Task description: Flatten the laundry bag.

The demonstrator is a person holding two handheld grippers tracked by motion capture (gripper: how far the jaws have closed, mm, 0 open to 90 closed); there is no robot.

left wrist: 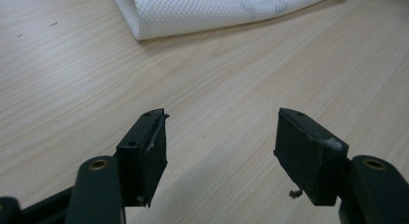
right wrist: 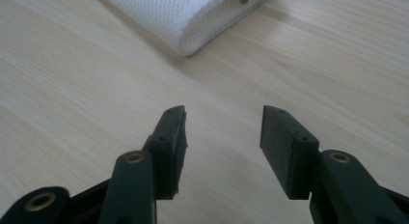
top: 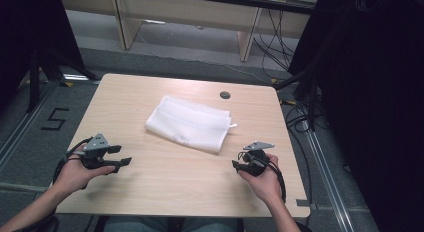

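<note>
Judging by its mesh weave, the folded white cloth [top: 190, 123] looks light, soft and limp, probably best pinched at a near corner. Left gripper [top: 123, 155] and right gripper [top: 238, 165] both stand spread, holding nothing.

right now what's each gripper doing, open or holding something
Left gripper: open, empty, short of the folded white mesh cloth.
Right gripper: open, empty, also apart from the cloth.

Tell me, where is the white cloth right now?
In the high view the folded white cloth lies mid-table, ahead of and between the left claw and right claw, near the small dark hole.
</note>
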